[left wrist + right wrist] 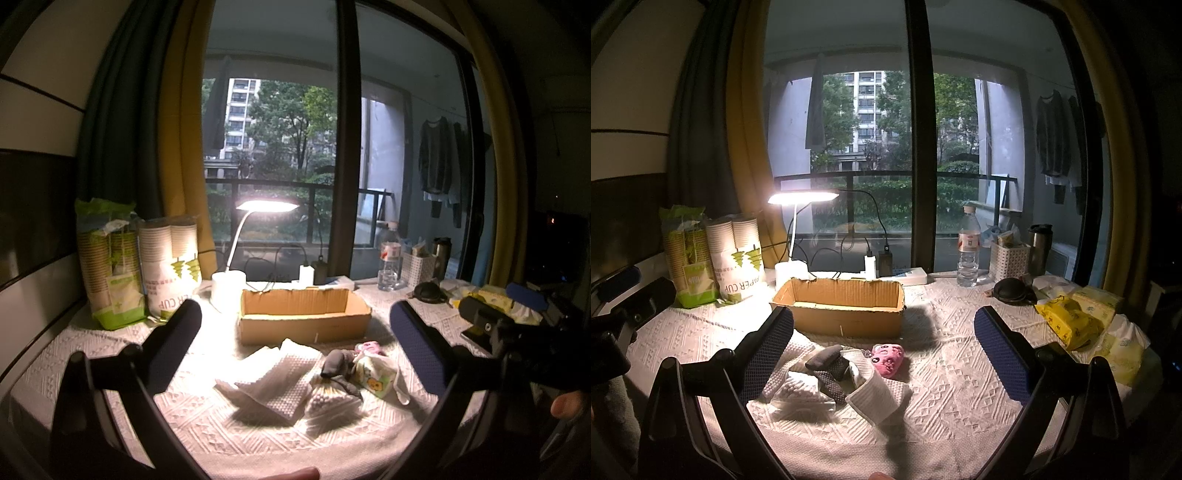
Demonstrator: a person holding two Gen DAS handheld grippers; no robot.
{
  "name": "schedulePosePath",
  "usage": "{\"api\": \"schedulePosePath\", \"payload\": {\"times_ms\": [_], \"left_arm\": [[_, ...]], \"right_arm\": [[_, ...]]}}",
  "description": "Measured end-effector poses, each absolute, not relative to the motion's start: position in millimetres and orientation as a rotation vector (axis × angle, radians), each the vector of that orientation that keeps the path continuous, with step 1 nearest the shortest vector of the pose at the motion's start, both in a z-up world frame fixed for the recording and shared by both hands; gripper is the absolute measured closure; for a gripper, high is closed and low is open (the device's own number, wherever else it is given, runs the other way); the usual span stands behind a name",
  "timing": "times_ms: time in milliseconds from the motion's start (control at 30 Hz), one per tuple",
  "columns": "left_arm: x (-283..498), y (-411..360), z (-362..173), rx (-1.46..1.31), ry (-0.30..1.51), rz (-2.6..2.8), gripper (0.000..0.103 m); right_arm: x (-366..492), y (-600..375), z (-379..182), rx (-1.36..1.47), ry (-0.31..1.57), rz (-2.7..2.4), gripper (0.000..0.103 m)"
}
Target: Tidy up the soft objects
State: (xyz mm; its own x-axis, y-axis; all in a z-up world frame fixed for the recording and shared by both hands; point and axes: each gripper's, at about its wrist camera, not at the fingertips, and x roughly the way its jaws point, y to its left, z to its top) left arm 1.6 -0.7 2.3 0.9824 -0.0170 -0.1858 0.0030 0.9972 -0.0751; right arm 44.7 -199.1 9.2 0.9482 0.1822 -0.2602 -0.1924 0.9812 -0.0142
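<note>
A pile of soft things lies on the white tablecloth in front of an empty cardboard box [304, 317] [842, 308]. It holds a white textured towel [275, 380] [873, 397], a dark grey sock [334, 363] [823, 358], a pink plush [365, 347] [888, 356], a printed cloth [373, 374] and a clear bag of cotton swabs [328, 402]. My left gripper [295, 354] is open above the pile, holding nothing. My right gripper [884, 354] is open above the pile, holding nothing. The right gripper's body shows at the right of the left wrist view [524, 325].
A lit desk lamp [266, 206] [803, 199] stands behind the box. Paper-cup packs [140, 266] [713, 258] stand at the back left. A water bottle [968, 251], white basket [1010, 260], thermos [1039, 247] and yellow tissue packs [1071, 321] sit at the right.
</note>
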Motion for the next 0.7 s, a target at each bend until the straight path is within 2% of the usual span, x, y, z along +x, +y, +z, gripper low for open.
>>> {"api": "schedulePosePath", "payload": {"times_ms": [700], "left_arm": [[2.0,4.2,-3.7,-0.101,0.229,0.001,0.0]], "right_arm": [[48.8,-196.5,7.4,-0.055,0.269,0.189,0.003]]}}
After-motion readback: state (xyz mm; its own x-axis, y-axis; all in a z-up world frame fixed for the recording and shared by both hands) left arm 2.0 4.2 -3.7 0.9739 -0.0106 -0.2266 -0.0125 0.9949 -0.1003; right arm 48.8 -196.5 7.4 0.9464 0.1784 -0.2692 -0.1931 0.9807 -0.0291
